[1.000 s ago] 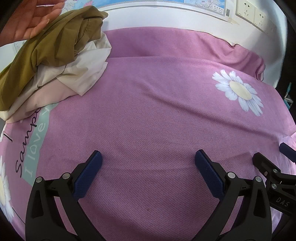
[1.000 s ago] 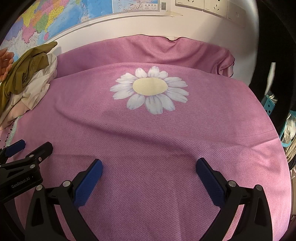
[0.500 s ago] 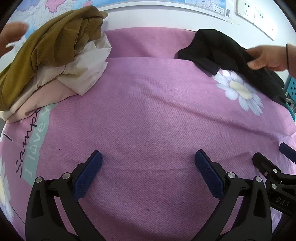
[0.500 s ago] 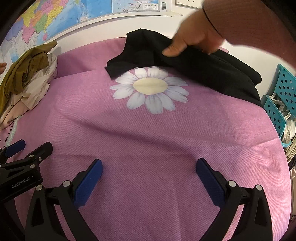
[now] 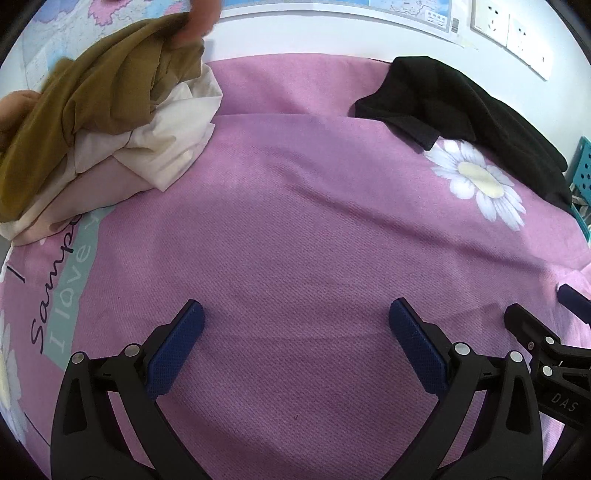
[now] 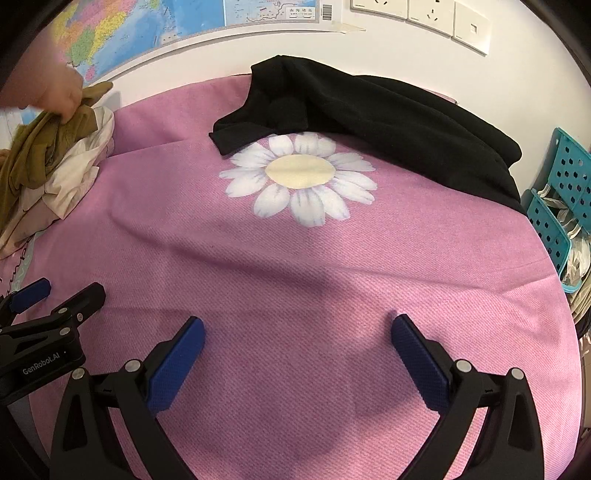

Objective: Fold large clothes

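Two grippers, left gripper (image 5: 295, 332) and right gripper (image 6: 297, 345) (both spread, empty), face one black garment (image 6: 373, 110).

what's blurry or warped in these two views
Left wrist view: the hand on the olive garment is smeared by motion blur, while the black garment and left claw are sharp; fisheye bends the wall edge and darkens the corners. Right wrist view: the same hand is blurred, the daisy print is crisp, and soft shadows fall on the pink sheet.
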